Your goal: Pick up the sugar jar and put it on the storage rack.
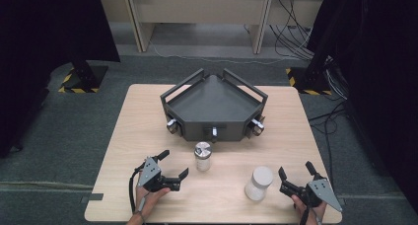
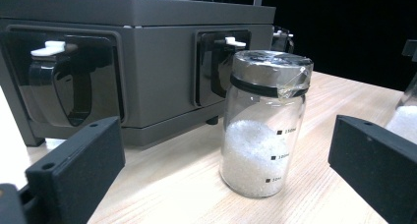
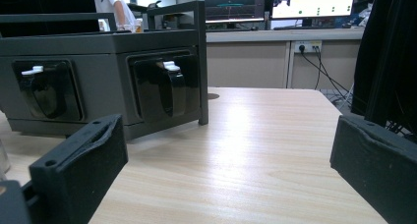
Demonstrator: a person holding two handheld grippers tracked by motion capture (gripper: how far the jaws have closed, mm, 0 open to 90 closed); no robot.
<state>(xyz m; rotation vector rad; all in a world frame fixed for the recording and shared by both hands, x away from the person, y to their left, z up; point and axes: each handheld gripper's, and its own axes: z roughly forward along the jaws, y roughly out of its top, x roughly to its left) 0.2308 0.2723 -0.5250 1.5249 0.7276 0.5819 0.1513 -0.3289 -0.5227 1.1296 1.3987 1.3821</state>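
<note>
- Left gripper (image 1: 173, 168) stood with jaws spread and empty; the taped-lid jar (image 2: 263, 123) of white granules sat upright on the table (image 1: 296, 136) just ahead, between the jaw lines.
- Right gripper (image 1: 296, 175) likewise spread, with the white-capped jar (image 1: 259, 183) beside its left jaw.
- Judgement: advance level, centre the glass body, close below the lid band.

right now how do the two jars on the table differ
The left jar has a foil-like, shiny cover held by a black band; the right jar has a plain white top. The left jar stands nearer the grey tray unit, the right jar nearer the person. The left jar sits ahead of the open left gripper, the right jar beside the open right gripper. Both stand upright on the table.
</note>
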